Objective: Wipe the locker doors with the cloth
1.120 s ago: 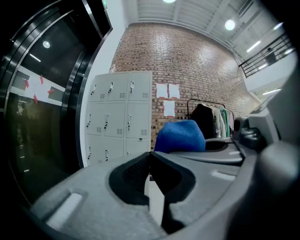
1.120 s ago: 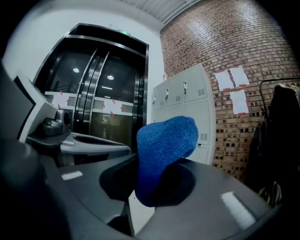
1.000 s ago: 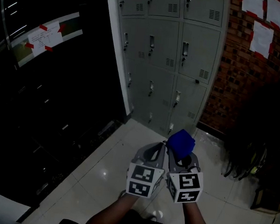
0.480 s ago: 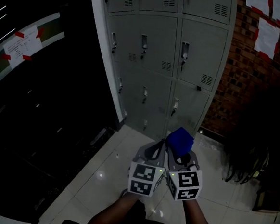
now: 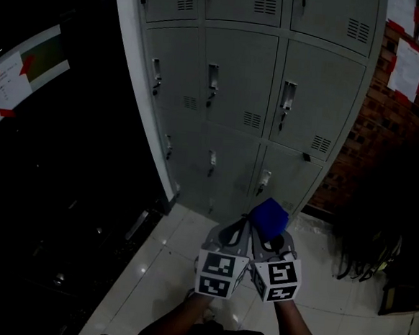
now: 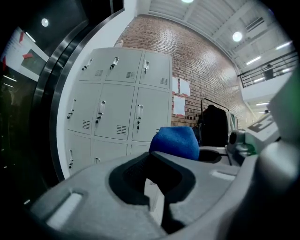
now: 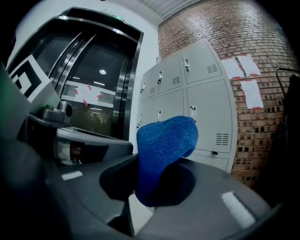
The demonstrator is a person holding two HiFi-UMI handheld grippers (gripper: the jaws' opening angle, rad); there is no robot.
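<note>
one bunched blue cloth [image 7: 161, 154], pinched in right claw [image 5: 265, 235], left claw [image 5: 241, 227] closed empty, locker doors [image 5: 245, 79]

The head view looks steeply down at the lockers [image 5: 245, 79], fairly near. Both gripper views face them from low (tilted upward), sharing lockers, brick wall [image 6: 197, 56] and cloth [image 6: 176, 140].

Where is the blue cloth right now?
The blue cloth is clamped in the right gripper, low centre in the head view, just right of the left gripper and short of the grey lockers, not touching them.
</note>
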